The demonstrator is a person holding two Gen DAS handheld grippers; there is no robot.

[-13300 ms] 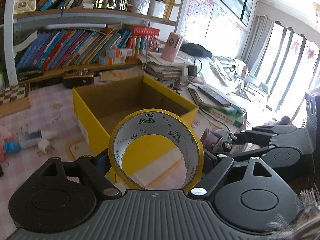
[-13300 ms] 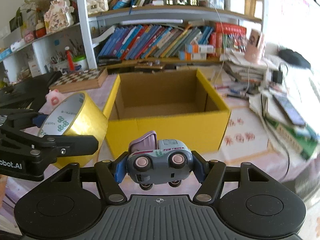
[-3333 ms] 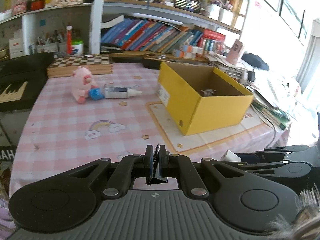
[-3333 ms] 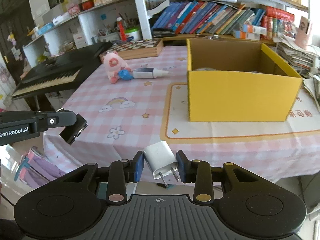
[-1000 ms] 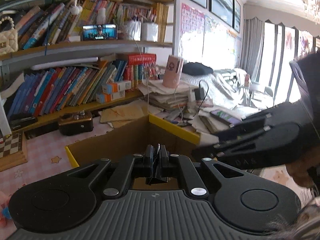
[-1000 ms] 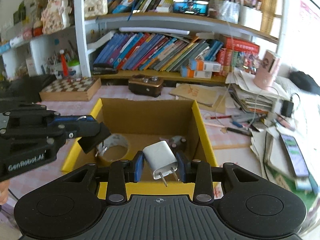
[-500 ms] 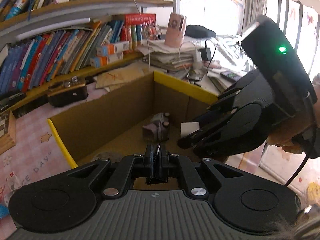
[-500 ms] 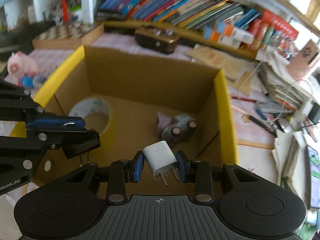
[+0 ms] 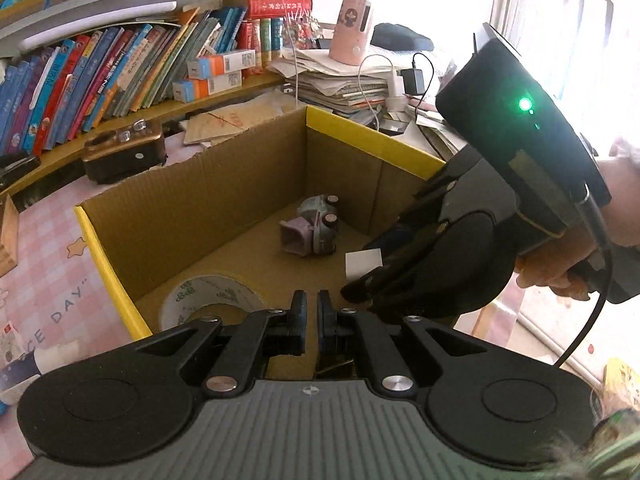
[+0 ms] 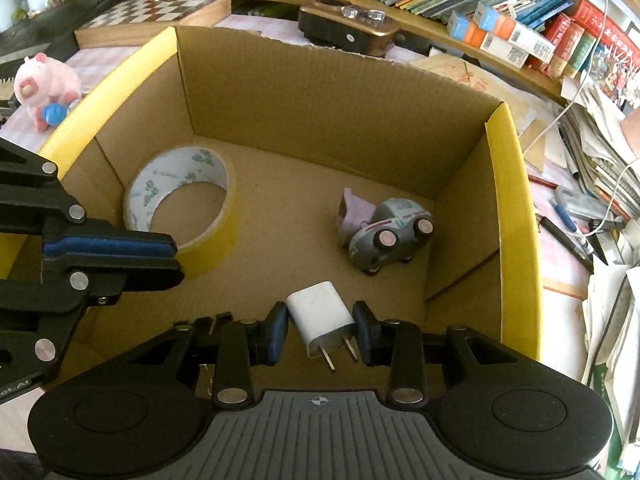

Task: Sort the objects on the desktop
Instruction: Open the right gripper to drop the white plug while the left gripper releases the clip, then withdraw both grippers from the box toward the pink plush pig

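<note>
White charger (image 10: 321,312) over yellow box (image 10: 508,216)

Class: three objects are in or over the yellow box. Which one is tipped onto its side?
The toy truck: its wheels face sideways. The tape roll lies flat, and the white charger is gripped in the right gripper.

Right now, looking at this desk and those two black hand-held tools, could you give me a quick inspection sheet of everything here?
Surface: pink checked tablecloth under a yellow cardboard box.
Job's things: tape roll lying flat and toy truck on its side, both in the box; white charger plug held over the box floor.
Clutter: pink plush pig, chessboard, brown box with knobs, paper stacks.
Grippers: left gripper jaws shut, empty; right gripper jaws shut on the charger plug.
Cables: white cable and black adapter on the papers.
Surroundings: bookshelf of books, bright window.
</note>
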